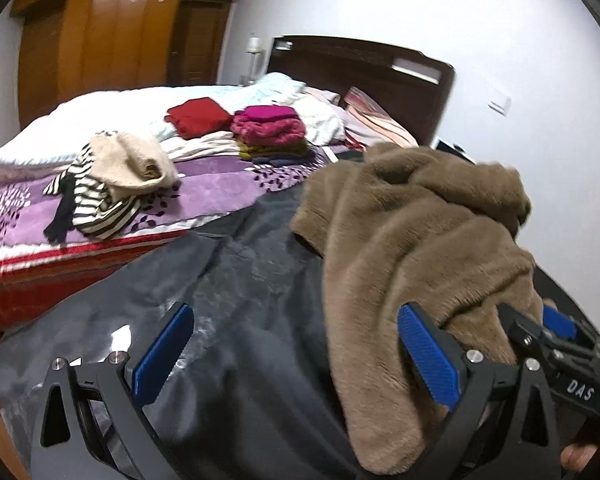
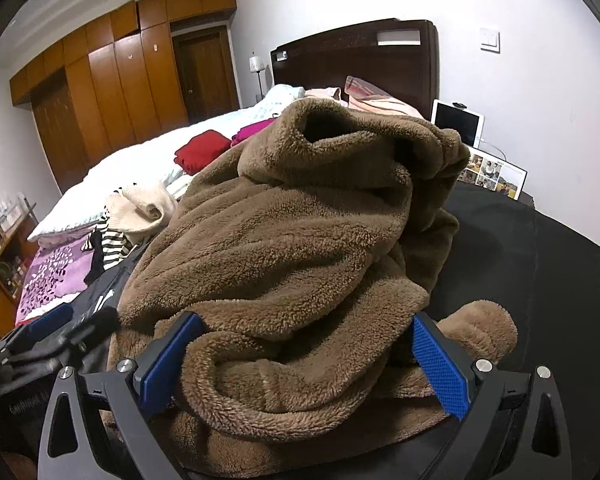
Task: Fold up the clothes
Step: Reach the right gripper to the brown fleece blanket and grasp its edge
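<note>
A brown fleece garment lies crumpled on a dark grey garment that is spread flat in front of me. My left gripper is open. The grey cloth and an edge of the fleece lie between its blue pads. In the right wrist view the fleece fills the middle in a heap. My right gripper is open wide, with a thick roll of fleece between its fingers. The right gripper also shows at the right of the left wrist view, against the fleece.
The bed's purple floral blanket carries a folded magenta and olive stack, a folded red garment, and a loose cream and striped pile. A black surface holds a tablet and a photo frame.
</note>
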